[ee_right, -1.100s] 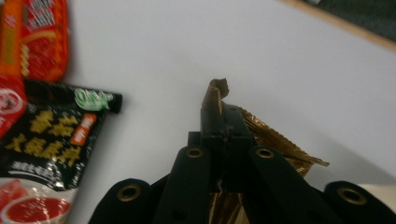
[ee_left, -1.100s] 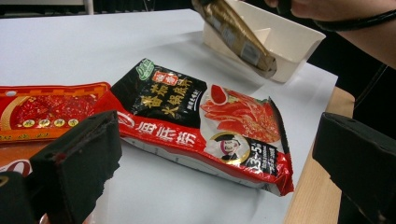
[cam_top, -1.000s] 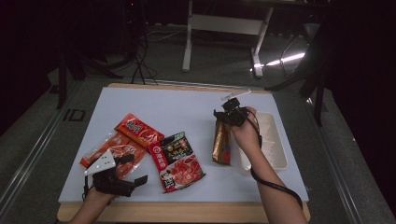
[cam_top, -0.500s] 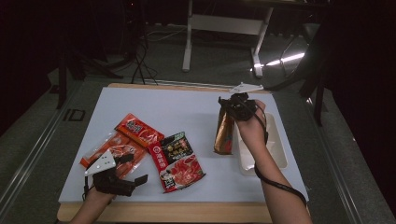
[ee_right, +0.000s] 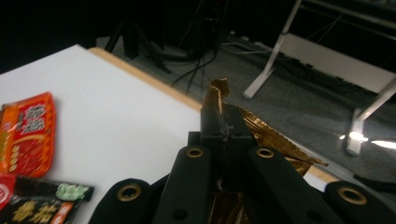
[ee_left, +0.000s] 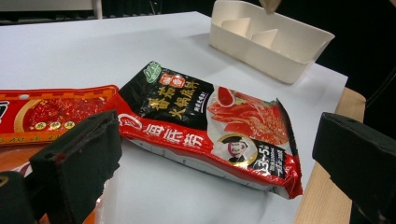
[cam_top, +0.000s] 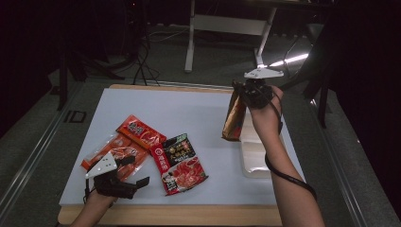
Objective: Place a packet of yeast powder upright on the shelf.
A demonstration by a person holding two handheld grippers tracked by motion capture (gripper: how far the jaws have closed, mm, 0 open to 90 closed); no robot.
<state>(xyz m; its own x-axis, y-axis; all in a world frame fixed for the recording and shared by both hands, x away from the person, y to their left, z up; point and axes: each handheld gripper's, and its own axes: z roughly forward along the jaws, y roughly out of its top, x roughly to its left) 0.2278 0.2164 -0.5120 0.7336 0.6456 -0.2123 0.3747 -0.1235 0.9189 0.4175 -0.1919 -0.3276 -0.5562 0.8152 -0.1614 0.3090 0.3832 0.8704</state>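
My right gripper [cam_top: 242,93] is shut on the top edge of a gold-brown packet [cam_top: 233,118], which hangs upright in the air beside the white tray [cam_top: 257,163]. In the right gripper view the jaws [ee_right: 225,127] pinch the crinkled gold foil [ee_right: 273,140]. My left gripper [cam_top: 135,182] rests near the table's front left edge, open with nothing between its fingers. Its view looks across a red and black hotpot packet [ee_left: 210,126] lying flat just ahead of the wide-apart jaws [ee_left: 219,163].
A red packet [cam_top: 140,132] and an orange one [cam_top: 111,152] lie beside the red and black packet [cam_top: 179,163] on the white tabletop [cam_top: 189,113]. The tray [ee_left: 266,44] has dividers. Dark floor, cables and a desk frame [cam_top: 227,23] lie beyond.
My right gripper has risen and moved toward the far edge with the gold packet, lifting it clear of the table. The left gripper has stayed put.
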